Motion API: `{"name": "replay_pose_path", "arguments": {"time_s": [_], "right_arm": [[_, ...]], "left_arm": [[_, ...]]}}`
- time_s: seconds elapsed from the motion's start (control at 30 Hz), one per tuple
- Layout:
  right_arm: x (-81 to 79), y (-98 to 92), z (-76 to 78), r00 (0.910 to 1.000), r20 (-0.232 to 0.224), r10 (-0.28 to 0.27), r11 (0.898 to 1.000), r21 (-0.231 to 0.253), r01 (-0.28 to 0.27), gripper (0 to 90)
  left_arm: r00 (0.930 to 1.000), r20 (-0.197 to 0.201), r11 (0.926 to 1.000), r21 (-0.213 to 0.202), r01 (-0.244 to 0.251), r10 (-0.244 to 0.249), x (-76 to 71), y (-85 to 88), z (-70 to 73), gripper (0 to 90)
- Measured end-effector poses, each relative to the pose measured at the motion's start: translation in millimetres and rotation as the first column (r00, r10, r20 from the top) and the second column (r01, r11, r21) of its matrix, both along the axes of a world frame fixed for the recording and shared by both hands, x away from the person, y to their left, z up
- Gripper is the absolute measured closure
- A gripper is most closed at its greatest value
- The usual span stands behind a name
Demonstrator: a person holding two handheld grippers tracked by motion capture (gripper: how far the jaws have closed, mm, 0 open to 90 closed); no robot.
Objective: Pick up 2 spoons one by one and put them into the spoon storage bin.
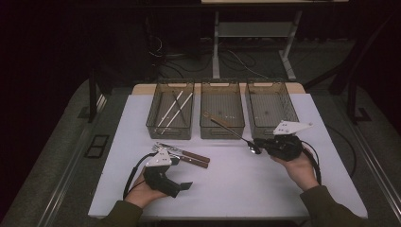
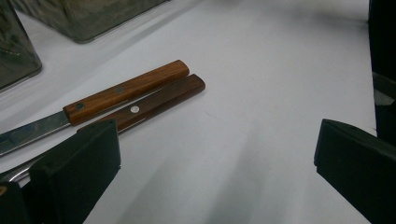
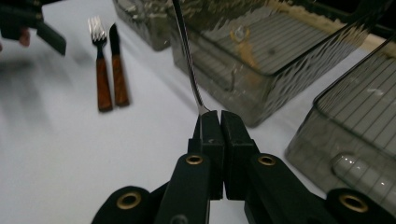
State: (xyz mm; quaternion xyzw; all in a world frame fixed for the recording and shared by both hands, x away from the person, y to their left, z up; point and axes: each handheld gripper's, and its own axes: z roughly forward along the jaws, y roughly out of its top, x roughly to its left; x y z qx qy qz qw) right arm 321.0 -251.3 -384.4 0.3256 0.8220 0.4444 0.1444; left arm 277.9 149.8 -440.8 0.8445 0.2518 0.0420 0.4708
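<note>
Steel spoon [image 1: 236,133] is pinched near its bowl by the right gripper [image 3: 218,122], handle angled toward the middle bin [image 1: 222,116], probably for sorting; left gripper [image 1: 182,185] jaws gape beside the wooden-handled cutlery [image 2: 140,95].

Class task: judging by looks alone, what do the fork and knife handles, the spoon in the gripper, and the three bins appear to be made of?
Fork and knife handles: likely varnished wood, brown grain with metal rivets. Spoon: polished metal, thin and glinting. Bins: probably smoky translucent plastic; contents show through the walls.

Between wide-apart black jaws lies bare white table [image 2: 243,140], two wooden-handled utensils [image 2: 135,95] touching beside the left one.
</note>
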Motion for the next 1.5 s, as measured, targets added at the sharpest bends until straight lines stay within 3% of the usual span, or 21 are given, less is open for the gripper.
{"name": "replay_pose_path", "arguments": {"time_s": [0.3,0.53,0.83,1.1,1.17,1.33,1.5], "right_arm": [[24.8,8.3,10.7,0.9973,0.037,-0.064,0.998,0.027,0.063,88.8],[46.0,22.1,19.2,0.9944,0.037,-0.099,0.995,0.034,0.098,88.7],[79.2,41.6,24.7,0.9866,0.001,-0.163,0.987,-0.006,0.163,88.7],[108.3,58.5,19.0,0.9746,-0.025,-0.223,0.971,-0.09,0.22,87.6],[110.7,61.0,16.5,0.9734,-0.007,-0.229,0.97,-0.084,0.227,75.4],[112.3,62.7,11.0,0.9746,-0.031,-0.222,0.973,-0.077,0.219,51.5],[106.5,59.1,9.5,0.9805,-0.043,-0.192,0.981,-0.051,0.189,40.3]], "left_arm": [[1.0,0.001,1.0,0.002,0.0,0.0,0.0,0.0,-0.4,0.0],[1.0,0.001,1.0,0.007,0.002,-0.002,0.1,0.3,-0.6,0.0],[1.0,0.0,1.0,0.0,0.004,-0.004,0.2,0.6,-0.4,0.0],[0.9999,-0.001,0.9999,0.001,0.012,-0.012,0.2,-0.1,-0.7,0.0],[0.9999,0.001,0.9999,0.0,0.013,-0.013,0.1,0.0,-0.6,0.0],[0.9999,0.001,0.9999,0.001,0.016,-0.016,0.0,-0.4,-0.6,0.0],[0.9999,0.001,0.9999,0.003,0.013,-0.013,-0.2,-0.5,-0.5,0.0]]}}
